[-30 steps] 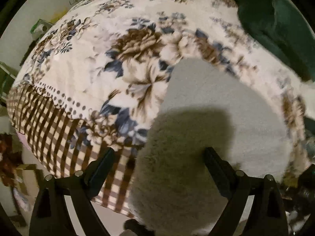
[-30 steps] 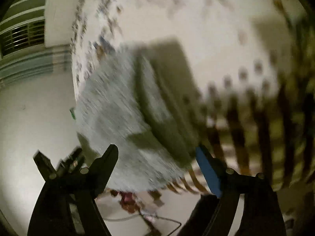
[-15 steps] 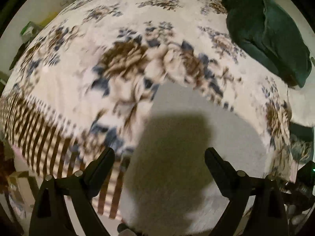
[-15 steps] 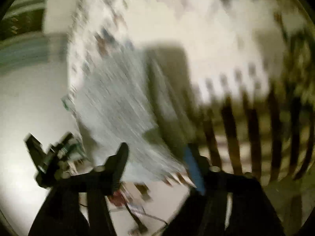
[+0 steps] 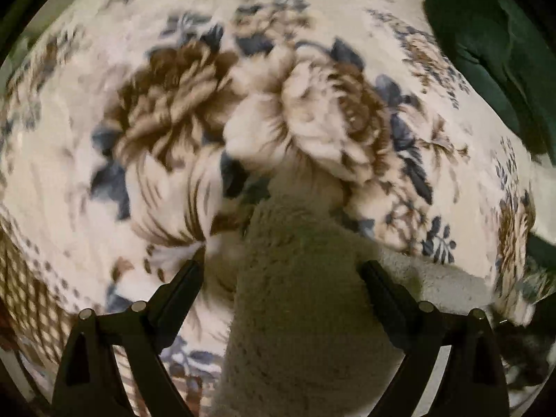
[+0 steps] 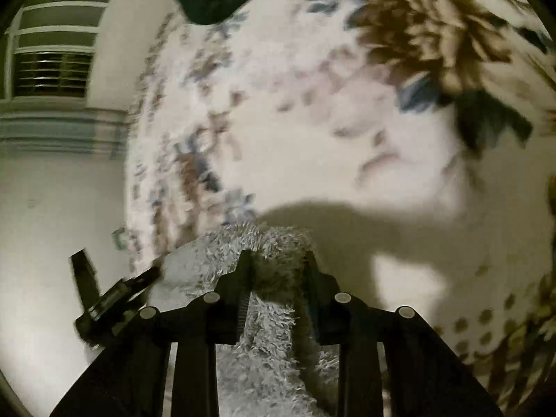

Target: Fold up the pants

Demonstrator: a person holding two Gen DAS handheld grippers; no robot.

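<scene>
Plush floral blanket [image 5: 173, 111] fills our frames; our right gripper [image 6: 276, 260] pinches the shaggy grey pants [image 6: 264, 347] at lower centre, our left gripper [image 5: 281, 274] spread around them.

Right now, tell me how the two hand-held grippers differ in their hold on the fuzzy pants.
The left hand-held gripper has its jaws spread wide, with the pants bulging between them; the right hand-held gripper has its jaws pinched narrowly on a fold of pile. Both are over the floral blanket.
</scene>
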